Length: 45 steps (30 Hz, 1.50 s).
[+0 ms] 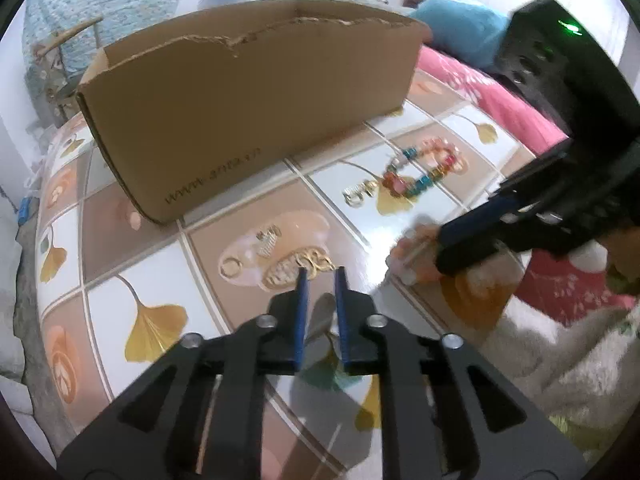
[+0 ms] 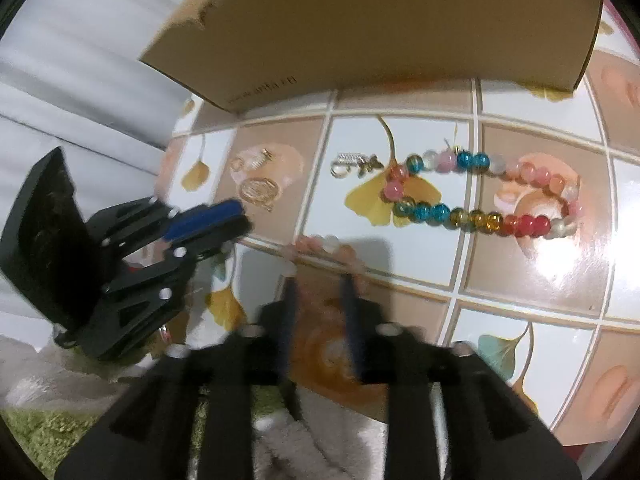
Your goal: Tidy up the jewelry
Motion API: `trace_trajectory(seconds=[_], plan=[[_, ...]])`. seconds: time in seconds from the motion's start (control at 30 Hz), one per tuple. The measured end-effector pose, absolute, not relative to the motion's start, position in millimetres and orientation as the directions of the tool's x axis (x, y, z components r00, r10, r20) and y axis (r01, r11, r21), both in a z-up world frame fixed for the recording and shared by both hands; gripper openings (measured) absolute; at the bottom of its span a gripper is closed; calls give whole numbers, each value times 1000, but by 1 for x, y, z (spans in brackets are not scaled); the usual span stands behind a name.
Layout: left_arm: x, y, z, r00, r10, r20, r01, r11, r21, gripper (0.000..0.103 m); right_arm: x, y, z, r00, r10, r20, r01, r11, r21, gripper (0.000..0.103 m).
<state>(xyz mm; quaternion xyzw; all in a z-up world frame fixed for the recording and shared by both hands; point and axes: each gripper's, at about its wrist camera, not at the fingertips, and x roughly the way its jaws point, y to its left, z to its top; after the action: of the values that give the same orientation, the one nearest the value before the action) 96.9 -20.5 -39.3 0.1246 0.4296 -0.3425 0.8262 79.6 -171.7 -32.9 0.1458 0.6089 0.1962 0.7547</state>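
My left gripper [image 1: 322, 274] points down at the tiled tabletop [image 1: 132, 240], its jaws a narrow gap apart with nothing between them. Its tips hang just short of a gold chain piece [image 1: 316, 262] next to a small silver earring [image 1: 268, 240] and a gold ring [image 1: 231, 267]. My right gripper [image 2: 319, 284] is open, blurred, near the table's front edge. A pale pink-and-white bead bracelet [image 2: 320, 244] lies just beyond its tips. A colourful bead bracelet [image 2: 480, 200] and a silver clasp charm [image 2: 352, 164] lie farther back. The left gripper [image 2: 244, 218] appears at the left.
An open cardboard box [image 1: 248, 92] with a torn rim stands at the back of the table. Pink cloth [image 1: 512, 96] and a blue plush [image 1: 456, 24] lie behind on the right. A fuzzy white and green rug [image 2: 60, 412] lies below the table's front edge.
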Motion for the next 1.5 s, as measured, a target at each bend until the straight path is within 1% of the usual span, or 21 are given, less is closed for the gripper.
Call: trace_trajectory(seconds=[0.1,0.2,0.53,0.6,0.7,0.73,0.8,0.9,1.03,1.27,1.43,1.5], plan=[[103,-23,-40,396,-453,-799,663,743,-92,20,75,-179,-20,224,464,-857,-145,886,441,40],[107,-27,-43,391,-447,-805,659,746,-95,20,75,-188,-13,251,468,-847,-140,884,446,40],[104,-37,-44,426,-403,-810,664,748,-24,20,78,-200,-4,291,480,-828,-128,877,463,40],[102,-40,-45,439,-390,-809,662,749,-2,17,78,-202,-3,299,480,-825,-127,877,464,40],[102,-40,-46,441,-393,-807,654,757,-11,16,79,-205,0,317,478,-819,-126,878,463,40],[102,-39,-46,443,-392,-806,650,760,-13,15,80,-205,2,325,473,-819,-127,880,457,40],[103,-37,-46,444,-386,-808,642,766,-13,9,82,-206,5,340,464,-818,-131,885,447,40],[103,-31,-46,446,-379,-811,626,779,-20,7,87,-201,5,345,469,-813,-142,882,449,40],[102,-25,-46,449,-373,-812,612,790,-25,7,97,-190,-2,322,497,-806,-158,868,471,40],[101,-22,-45,450,-379,-808,612,790,-30,7,110,-185,-20,294,484,-824,-121,874,470,40],[102,-20,-46,449,-384,-807,613,789,-34,7,114,-183,-20,296,528,-796,-135,848,513,40],[102,-19,-45,449,-384,-807,611,791,-35,7,115,-178,-24,284,525,-802,-139,850,508,40]])
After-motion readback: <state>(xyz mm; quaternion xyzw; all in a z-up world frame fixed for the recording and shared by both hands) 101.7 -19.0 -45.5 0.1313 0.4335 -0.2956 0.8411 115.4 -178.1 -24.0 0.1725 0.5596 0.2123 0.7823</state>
